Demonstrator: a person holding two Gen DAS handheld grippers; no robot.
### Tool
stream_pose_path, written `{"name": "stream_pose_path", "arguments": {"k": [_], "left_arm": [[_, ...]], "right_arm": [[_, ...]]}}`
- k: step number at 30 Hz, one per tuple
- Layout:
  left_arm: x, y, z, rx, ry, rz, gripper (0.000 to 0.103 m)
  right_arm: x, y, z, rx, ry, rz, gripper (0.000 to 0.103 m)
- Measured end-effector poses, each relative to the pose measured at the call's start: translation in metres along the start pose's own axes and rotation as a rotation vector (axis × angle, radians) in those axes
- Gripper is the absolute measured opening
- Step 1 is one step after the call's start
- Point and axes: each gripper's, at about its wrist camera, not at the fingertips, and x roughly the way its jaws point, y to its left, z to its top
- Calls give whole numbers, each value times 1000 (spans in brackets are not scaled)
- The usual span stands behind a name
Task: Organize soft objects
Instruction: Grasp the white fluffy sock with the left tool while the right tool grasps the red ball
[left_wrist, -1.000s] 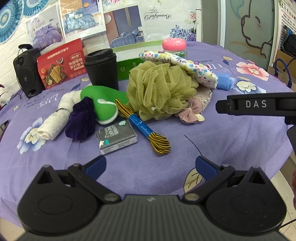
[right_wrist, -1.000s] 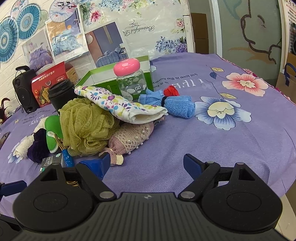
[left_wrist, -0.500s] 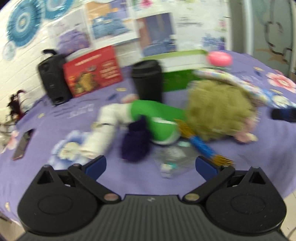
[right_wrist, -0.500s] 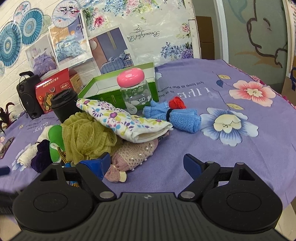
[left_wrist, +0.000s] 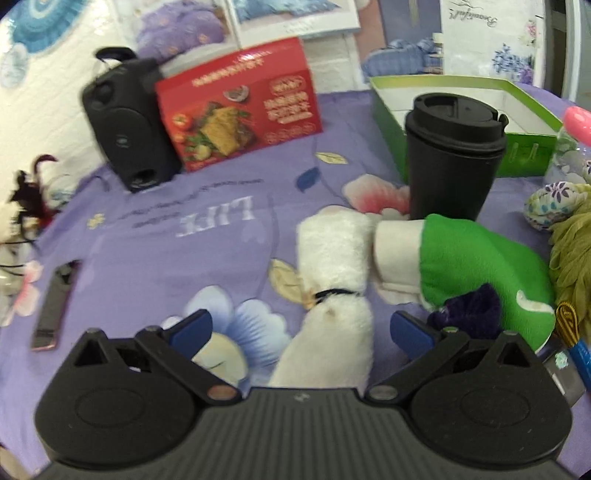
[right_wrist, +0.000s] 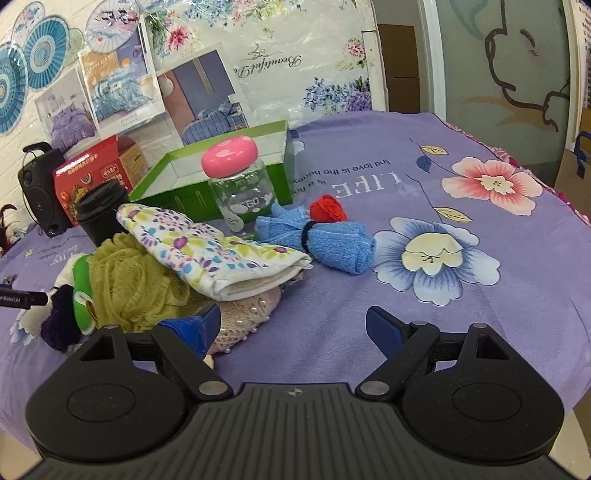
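My left gripper (left_wrist: 301, 332) is open, and the near end of a white fluffy rolled towel (left_wrist: 334, 258) lies between its fingers. Beside the towel sit a green and white slipper (left_wrist: 476, 258) and a dark purple scrunchie (left_wrist: 469, 310). My right gripper (right_wrist: 293, 326) is open over bare cloth, with its left finger close to a pink knitted piece (right_wrist: 247, 317). An olive bath pouf (right_wrist: 129, 277), a floral folded cloth (right_wrist: 214, 251) and a blue rolled towel (right_wrist: 325, 240) with a red rose (right_wrist: 328, 209) lie ahead of it.
A black lidded cup (left_wrist: 452, 147), a green open box (left_wrist: 461, 107), a red snack box (left_wrist: 240, 107) and a black speaker (left_wrist: 125, 125) stand at the back. A pink-lidded jar (right_wrist: 240, 188) stands before the box. A dark flat bar (left_wrist: 53, 306) lies at left on the purple tablecloth (right_wrist: 443, 314).
My left gripper swung left and forward, from facing the pouf pile to straddling the white rolled towel. My right gripper edged forward a little and stayed open.
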Motion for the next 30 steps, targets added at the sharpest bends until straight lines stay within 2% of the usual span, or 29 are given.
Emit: {"name": "stream_pose_path", "arguments": {"k": [3,6,9,11,16,20,23,26,30], "left_arm": [[27,1,7,-23,64,-41,102],[46,3,6,-53,116,-31,102],[55,16,0,-138,151,-60,102],[57,23,-4,-188,153,-83,102],[58,20,-2,-180,158,-60,102],[59,21,-1,-185,167,-58,102],[60,22,0,-182,173,-56,102],[61,22,1,-186,177,-50,102],[63,21,1,-197,180,-36,102]], "right_arm": [[3,-6,-1,6,18,-22,73],[6,-15,-1,33,30,-23,73],[7,-26,3,47,31,-46,73],[7,-32,8,25,20,-58,72],[22,-51,30,-79,13,-122,73],[51,-54,52,-238,45,12,72],[71,-54,75,-320,58,22,72],[88,-57,98,-307,47,79,72],[121,-49,106,-358,83,80,72]]}}
